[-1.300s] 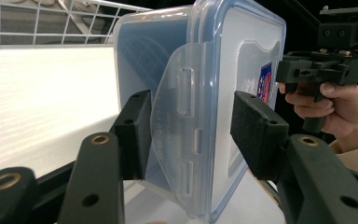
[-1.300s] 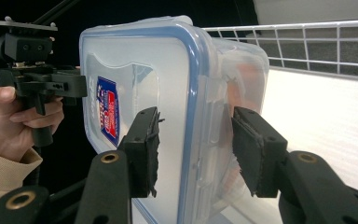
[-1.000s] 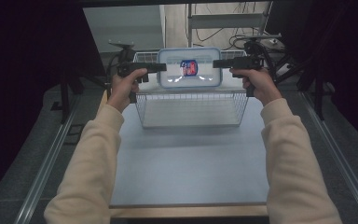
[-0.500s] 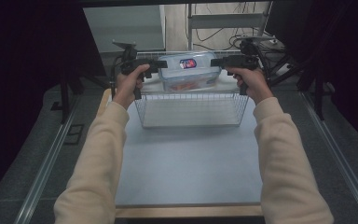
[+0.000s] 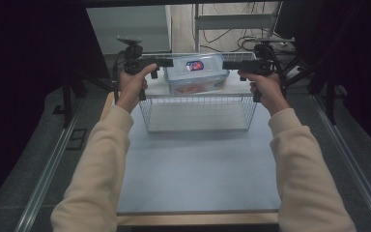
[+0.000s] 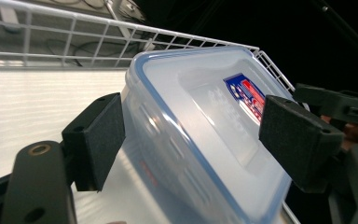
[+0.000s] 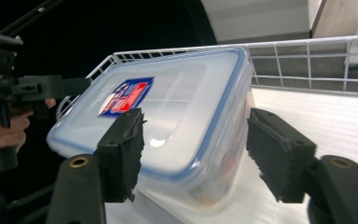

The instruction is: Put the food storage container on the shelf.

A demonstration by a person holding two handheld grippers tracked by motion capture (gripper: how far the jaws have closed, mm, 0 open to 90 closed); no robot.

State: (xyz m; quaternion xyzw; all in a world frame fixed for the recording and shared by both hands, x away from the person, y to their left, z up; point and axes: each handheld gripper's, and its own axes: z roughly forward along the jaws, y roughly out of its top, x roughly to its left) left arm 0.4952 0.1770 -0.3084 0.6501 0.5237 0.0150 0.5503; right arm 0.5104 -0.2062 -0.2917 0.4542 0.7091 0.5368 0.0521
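Since the earlier frame your container (image 5: 196, 73) sank into the wire basket (image 5: 198, 113), both hand-held grippers (image 6: 191, 140) (image 7: 196, 156) have just been opening, only withdrawal remains.

The container's (image 5: 196, 73) red contents blur behind its cloudy wall, too dim to name. In the left gripper view its near corner runs off the frame at 6 o'clock; label print (image 6: 250, 94) unreadable.

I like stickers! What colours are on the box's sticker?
Blue, red and white sticker, clearest in the right gripper view.
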